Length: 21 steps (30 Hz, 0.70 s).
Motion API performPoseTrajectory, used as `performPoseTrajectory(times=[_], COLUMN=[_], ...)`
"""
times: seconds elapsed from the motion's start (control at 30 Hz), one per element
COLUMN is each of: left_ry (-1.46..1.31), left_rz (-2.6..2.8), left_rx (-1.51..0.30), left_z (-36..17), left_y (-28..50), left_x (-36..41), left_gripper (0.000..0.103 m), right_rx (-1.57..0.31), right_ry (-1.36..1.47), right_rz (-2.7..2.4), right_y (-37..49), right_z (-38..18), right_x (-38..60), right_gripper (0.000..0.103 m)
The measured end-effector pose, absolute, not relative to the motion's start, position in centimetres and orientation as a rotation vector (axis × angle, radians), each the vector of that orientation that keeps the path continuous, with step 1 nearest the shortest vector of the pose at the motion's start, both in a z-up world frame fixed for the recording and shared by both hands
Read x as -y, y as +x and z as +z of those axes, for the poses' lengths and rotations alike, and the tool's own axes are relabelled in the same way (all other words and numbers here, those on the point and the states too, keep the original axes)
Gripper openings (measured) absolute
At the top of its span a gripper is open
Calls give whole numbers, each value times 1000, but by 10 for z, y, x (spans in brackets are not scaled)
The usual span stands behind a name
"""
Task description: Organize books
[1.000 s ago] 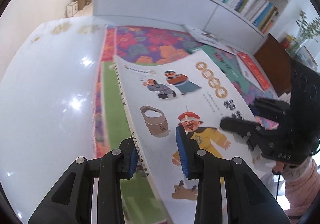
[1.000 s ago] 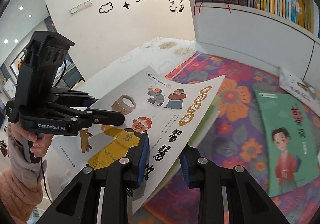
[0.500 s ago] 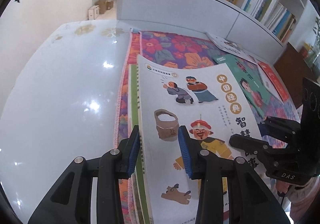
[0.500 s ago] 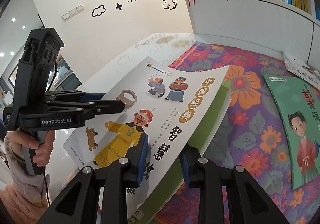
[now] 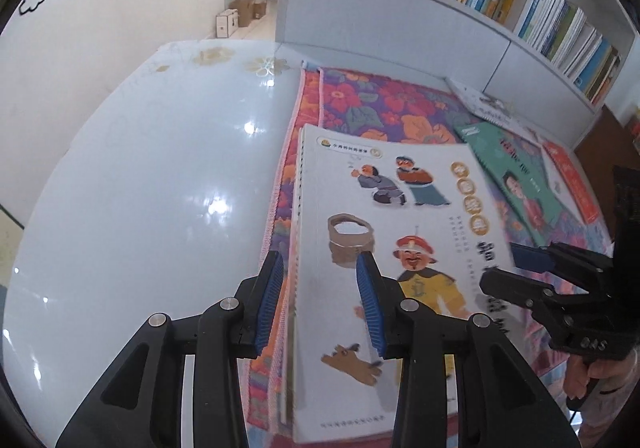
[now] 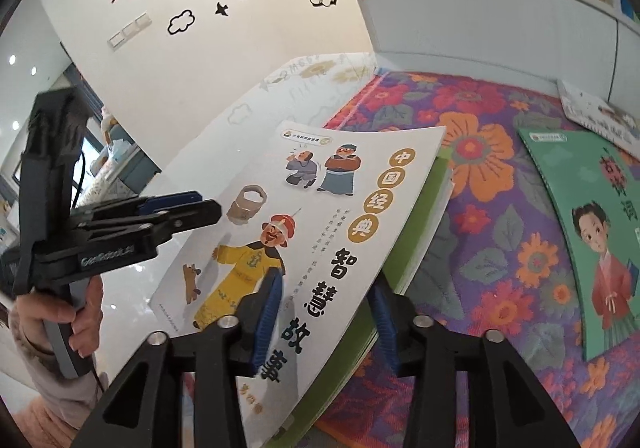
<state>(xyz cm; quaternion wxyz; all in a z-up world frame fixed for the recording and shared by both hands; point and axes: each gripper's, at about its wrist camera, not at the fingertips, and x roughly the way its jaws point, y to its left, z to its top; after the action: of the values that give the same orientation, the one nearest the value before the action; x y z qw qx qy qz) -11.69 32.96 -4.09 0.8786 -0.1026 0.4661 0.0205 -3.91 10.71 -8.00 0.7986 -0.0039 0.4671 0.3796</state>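
White picture book (image 6: 320, 232) being laid on the green book (image 6: 420, 232) on the floral mat (image 6: 480, 119). Right gripper (image 6: 324, 322) jaws just opening, book between; left gripper (image 5: 320, 304) clamps its spine edge. Next: release, withdraw.

I'm seeing the white picture book (image 5: 384, 232) lying face-up on a green-edged book (image 6: 416, 232) — cartoon figures on its cover. A teal book (image 6: 592, 215) is lying flat farther right on the flowered cloth (image 6: 480, 151).
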Motion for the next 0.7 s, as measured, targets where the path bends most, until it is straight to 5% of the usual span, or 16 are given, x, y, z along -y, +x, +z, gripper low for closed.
performPoseTrajectory(times=[0.7], left_ry=[-161], left_rz=[-130], left_rx=[-956], left_z=[-4], left_y=[-91], left_x=[-173], left_gripper=[36], right_rx=[-975], right_ry=[140], right_rz=[635], right_y=[-28], right_z=[-56], right_x=[59], right_gripper=[48])
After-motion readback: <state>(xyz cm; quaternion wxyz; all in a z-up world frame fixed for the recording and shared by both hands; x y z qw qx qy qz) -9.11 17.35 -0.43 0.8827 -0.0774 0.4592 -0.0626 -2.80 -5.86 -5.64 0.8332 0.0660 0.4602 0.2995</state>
